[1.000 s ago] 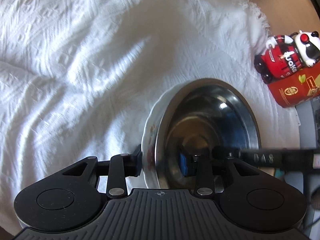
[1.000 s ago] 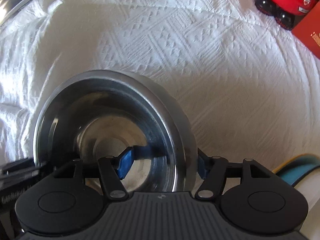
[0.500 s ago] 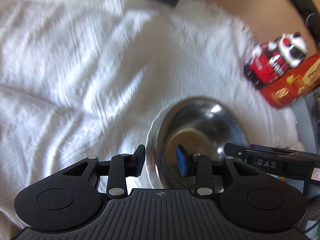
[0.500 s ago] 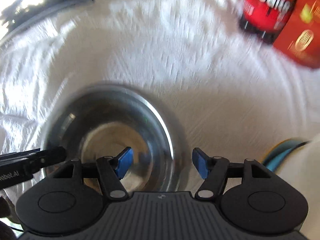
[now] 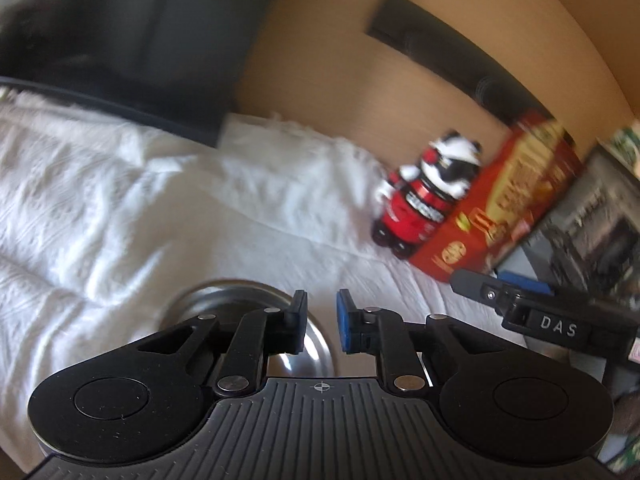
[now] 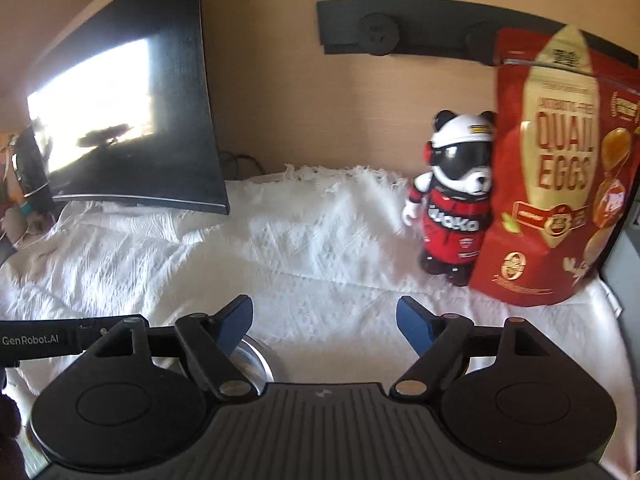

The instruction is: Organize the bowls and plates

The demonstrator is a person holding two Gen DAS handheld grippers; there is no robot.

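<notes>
A: Where is the steel bowl (image 5: 244,300) sitting?

B: On the white cloth (image 5: 120,208) over the counter, low in the left wrist view, partly hidden behind the left gripper (image 5: 322,322). In the right wrist view only a sliver of its rim shows, just behind the left finger of the right gripper (image 6: 324,326).

A: Is either gripper holding it?

B: No. The left gripper has its blue pads a narrow gap apart with nothing between them, above and to the right of the bowl. The right gripper is spread wide, also with nothing in it, and only cloth shows between its fingers.

A: What else is on the counter?

B: A panda figure (image 6: 456,200) in a red suit stands at the back right, touching a red quail eggs bag (image 6: 556,184) beside it. A dark monitor (image 6: 132,128) stands at the back left against the tan wall (image 6: 304,92). The other gripper's black body shows at the edge of each view
</notes>
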